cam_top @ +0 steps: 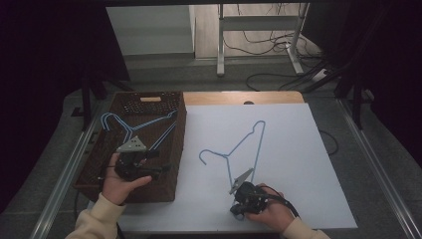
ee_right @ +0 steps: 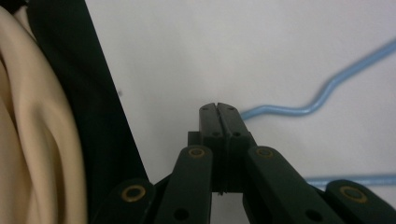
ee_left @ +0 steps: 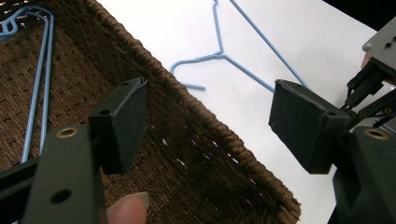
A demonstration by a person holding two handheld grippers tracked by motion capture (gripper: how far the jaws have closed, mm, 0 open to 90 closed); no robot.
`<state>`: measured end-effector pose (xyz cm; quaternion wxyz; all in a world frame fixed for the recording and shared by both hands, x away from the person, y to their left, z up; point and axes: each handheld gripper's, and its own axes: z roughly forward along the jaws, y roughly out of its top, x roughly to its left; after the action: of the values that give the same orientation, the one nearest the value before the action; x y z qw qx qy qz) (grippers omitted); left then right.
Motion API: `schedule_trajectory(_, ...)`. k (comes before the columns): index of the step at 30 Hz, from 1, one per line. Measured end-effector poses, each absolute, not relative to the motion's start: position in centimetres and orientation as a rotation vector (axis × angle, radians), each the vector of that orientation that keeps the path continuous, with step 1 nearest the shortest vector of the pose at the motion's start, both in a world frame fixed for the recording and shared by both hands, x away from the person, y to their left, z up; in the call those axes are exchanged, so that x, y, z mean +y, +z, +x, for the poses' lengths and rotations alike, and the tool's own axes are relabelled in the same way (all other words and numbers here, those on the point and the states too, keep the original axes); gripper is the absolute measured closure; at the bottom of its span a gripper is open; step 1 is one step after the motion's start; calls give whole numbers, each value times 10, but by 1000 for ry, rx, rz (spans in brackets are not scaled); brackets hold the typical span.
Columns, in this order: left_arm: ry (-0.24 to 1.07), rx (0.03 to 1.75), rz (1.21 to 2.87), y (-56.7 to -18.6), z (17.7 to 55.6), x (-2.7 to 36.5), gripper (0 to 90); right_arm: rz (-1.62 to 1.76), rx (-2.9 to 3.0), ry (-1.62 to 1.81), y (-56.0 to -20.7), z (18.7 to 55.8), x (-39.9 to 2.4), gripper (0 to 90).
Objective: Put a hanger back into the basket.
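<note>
From above, the left gripper [cam_top: 133, 162] hovers over the wicker basket [cam_top: 166, 186], where one blue hanger [cam_top: 130, 128] lies. A second hanger [cam_top: 238, 149] lies on the white counter [cam_top: 298, 169], hook toward the basket.

Left gripper view: fingers [ee_left: 122, 122] spread wide above the basket rim, holding nothing.

Right gripper view: the right gripper [ee_right: 218, 109] has its fingers pressed together, beside the hanger's wire, perhaps ready to grab it.

I see a lab-like recording room: black curtains [cam_top: 45, 59], loose floor cables [cam_top: 263, 45], a metal stand's legs [cam_top: 221, 45] beyond my white-topped table [cam_top: 298, 164].

One blue hanger [cam_top: 141, 128] lies in the wicker basket [cam_top: 176, 149] — another [cam_top: 239, 147] on the white sheet [cam_top: 298, 164].
</note>
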<state>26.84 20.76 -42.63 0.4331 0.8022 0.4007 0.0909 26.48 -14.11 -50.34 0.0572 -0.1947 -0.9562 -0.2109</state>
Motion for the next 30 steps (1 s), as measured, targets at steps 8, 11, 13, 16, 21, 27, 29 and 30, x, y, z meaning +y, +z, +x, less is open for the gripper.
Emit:
schedule_trajectory(8, 226, 998, 2002, -427, 268, 208, 280, -539, -2897, -646, -508, 267, -115, 900)
schedule_trajectory(11, 226, 1001, 1999, -427, 268, 209, 280, -535, -2907, -668, -504, 270, -113, 900)
schedule_trajectory(13, 226, 1001, 1999, -427, 268, 209, 280, -565, -2915, -693, -500, 275, -119, 900)
schedule_trajectory(16, 227, 1001, 1998, -427, 267, 209, 280, -639, -2916, -717, -496, 282, -133, 900)
schedule_trajectory(21, 229, 998, 1998, -426, 267, 208, 281, -711, -2902, -670, -505, 285, -145, 900)
schedule_trajectory(27, 226, 996, 2002, -427, 268, 207, 280, -682, -2892, -696, -508, 282, -136, 900)
schedule_trajectory(29, 226, 995, 2003, -427, 268, 207, 280, -674, -2893, -706, -509, 281, -132, 900)
schedule_trajectory(30, 226, 995, 2003, -427, 268, 207, 280, -669, -2893, -713, -509, 281, -130, 900)
